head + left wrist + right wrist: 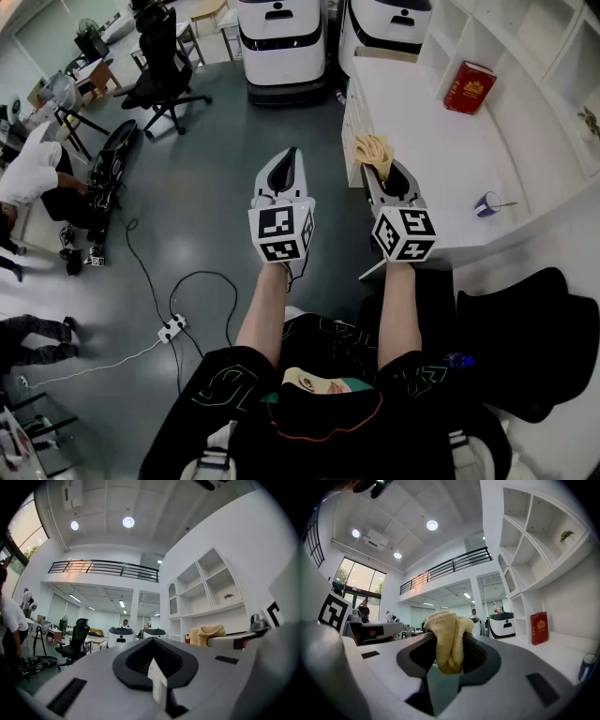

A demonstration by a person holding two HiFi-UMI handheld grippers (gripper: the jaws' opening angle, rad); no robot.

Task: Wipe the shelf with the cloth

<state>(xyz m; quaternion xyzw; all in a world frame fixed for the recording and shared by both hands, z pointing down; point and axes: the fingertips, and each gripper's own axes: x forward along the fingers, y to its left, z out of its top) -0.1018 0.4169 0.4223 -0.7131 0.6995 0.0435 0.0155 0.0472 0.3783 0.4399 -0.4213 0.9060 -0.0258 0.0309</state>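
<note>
Right gripper point(382, 165), a smooth grey plastic shell carrying a cube of black-and-white square markers, has its jaws clamped on a yellow terry cloth point(371, 149). In the right gripper view the soft, nubbly cloth point(447, 639) stands up as a folded bunch out of the black ribbed hollow of the right gripper point(449, 651). It is held above the near end of the counter and touches no surface. The left gripper point(289, 159) is of the same make. It hangs over the floor with its jaws drawn together to a point, and in its own view nothing sits in the black hollow of the left gripper point(153, 645).

A glossy grey floor point(202, 187) fills the left of the head view. On the right stands a white shelf unit point(525, 52) of square open compartments, and below it runs a flat matte white counter point(427, 141). Two rounded white-and-black machines point(281, 42) are parked beyond the counter's far end, and a black office chair on castors point(164, 66) stands to their left. A red hardback book point(470, 87) leans at the back of the counter. A small blue-and-white cup point(487, 204) sits nearer, well apart from the book.
</note>
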